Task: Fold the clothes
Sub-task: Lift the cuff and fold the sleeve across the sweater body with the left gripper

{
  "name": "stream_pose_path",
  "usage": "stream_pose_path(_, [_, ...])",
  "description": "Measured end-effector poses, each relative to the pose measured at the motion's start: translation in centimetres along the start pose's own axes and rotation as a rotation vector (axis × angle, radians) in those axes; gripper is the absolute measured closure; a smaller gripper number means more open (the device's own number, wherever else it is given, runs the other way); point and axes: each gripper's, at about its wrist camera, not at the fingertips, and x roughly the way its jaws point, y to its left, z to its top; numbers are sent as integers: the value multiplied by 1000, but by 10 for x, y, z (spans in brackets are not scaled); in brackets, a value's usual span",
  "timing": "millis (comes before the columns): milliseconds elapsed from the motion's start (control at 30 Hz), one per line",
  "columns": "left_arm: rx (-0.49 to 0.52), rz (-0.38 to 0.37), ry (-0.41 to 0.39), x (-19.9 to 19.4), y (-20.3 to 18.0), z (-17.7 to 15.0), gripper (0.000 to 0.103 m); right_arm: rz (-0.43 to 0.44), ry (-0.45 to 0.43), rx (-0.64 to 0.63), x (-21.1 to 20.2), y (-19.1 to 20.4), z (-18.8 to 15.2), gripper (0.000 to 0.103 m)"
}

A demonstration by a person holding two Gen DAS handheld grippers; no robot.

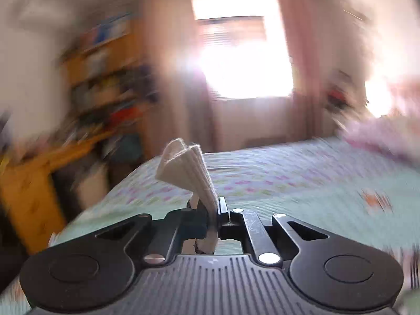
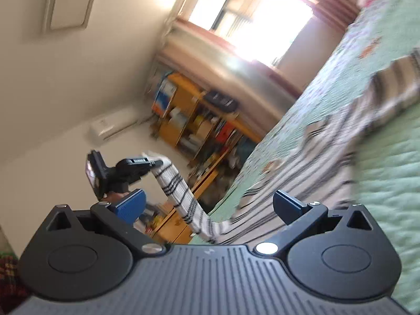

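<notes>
A white garment with thin dark stripes (image 2: 315,152) lies spread over the green quilted bed (image 2: 388,183). One sleeve (image 2: 181,197) is pulled up off the bed's edge into the air. My left gripper (image 2: 155,162) is shut on that sleeve's end. In the left wrist view the pinched cloth (image 1: 186,168) fans out above the closed left gripper (image 1: 219,210), which is lifted over the bed (image 1: 288,183). My right gripper (image 2: 210,206) stands open near the garment's lower edge; its blue pads (image 2: 130,204) hold nothing, and the sleeve hangs beyond them.
An orange wooden bookshelf (image 2: 194,115) full of books stands past the bed's far side, below a bright window (image 2: 252,23). An air conditioner (image 2: 110,127) hangs on the wall. Pink bedding (image 1: 380,136) is heaped at the bed's right end. The left wrist view is motion-blurred.
</notes>
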Motion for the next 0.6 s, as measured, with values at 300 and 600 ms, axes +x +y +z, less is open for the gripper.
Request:
stream_pose_path(300, [496, -309, 218, 25, -220, -143, 96, 12, -43, 24, -16, -23, 16, 0])
stream_pose_path(600, [595, -291, 182, 20, -224, -158, 96, -8, -51, 68, -15, -36, 15, 0])
